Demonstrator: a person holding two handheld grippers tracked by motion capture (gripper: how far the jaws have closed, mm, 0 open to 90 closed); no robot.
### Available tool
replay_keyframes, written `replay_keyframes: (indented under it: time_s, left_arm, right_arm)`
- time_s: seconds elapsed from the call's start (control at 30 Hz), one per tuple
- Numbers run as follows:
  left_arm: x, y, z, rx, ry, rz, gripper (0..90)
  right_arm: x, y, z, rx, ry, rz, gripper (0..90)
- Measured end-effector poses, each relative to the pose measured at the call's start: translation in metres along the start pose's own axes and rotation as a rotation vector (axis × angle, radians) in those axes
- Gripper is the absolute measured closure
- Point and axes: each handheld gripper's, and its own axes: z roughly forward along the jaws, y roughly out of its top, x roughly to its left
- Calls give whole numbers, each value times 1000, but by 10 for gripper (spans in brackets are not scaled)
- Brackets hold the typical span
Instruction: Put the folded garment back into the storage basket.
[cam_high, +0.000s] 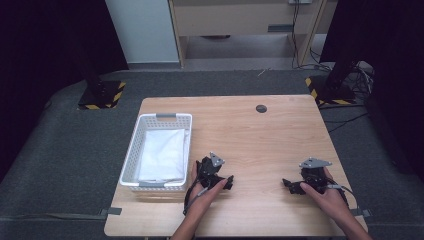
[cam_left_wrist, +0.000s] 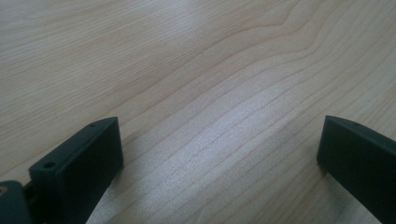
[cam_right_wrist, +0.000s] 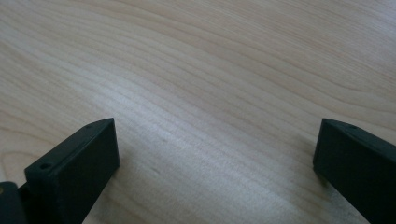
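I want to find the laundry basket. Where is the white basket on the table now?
In the high view, the white basket sits at the table's left edge, beside the left gripper.

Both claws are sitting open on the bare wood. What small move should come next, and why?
Probably swing the left claw up and left toward the white basket, where a folded white cloth lies. Both gripper views show jaws wide apart over bare table, so neither holds anything. The left claw sits nearest the basket, and the right claw is farther off.
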Motion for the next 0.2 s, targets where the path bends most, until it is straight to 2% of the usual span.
replay_keyframes:
  time_s: [0.2]
  left_arm:
    - [-1, -5, -5, 1, -5, 7, 0]
  right_arm:
    - [7, -7, -8, 0, 0, -1, 5]
